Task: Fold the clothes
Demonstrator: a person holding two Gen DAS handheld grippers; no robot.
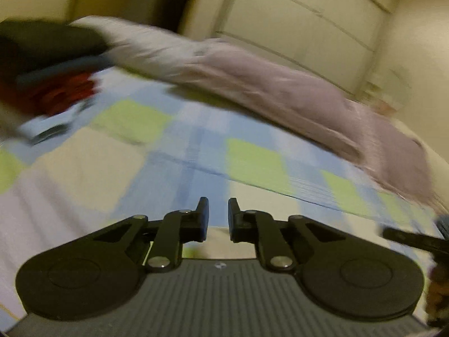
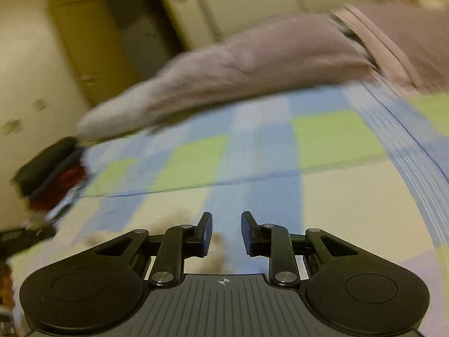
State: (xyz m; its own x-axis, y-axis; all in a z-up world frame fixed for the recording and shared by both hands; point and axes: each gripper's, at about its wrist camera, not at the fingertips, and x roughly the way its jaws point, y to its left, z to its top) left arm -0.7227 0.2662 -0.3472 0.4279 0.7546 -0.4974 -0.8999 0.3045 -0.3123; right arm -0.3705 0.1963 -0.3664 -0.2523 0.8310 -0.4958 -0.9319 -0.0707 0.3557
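Left gripper [image 1: 218, 219] and right gripper [image 2: 226, 234], each slightly open and empty, above checked bedsheet [image 1: 196, 146]; mauve garment [image 1: 252, 81] across upper frame.

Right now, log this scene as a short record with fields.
surface: checked bedspread, blue, green and cream
garment: mauve garment lying across the far side
pile: dark and red clothes, far left
left gripper: jaws slightly apart, nothing between
right gripper: jaws apart, nothing between
sharpness: both views motion-blurred
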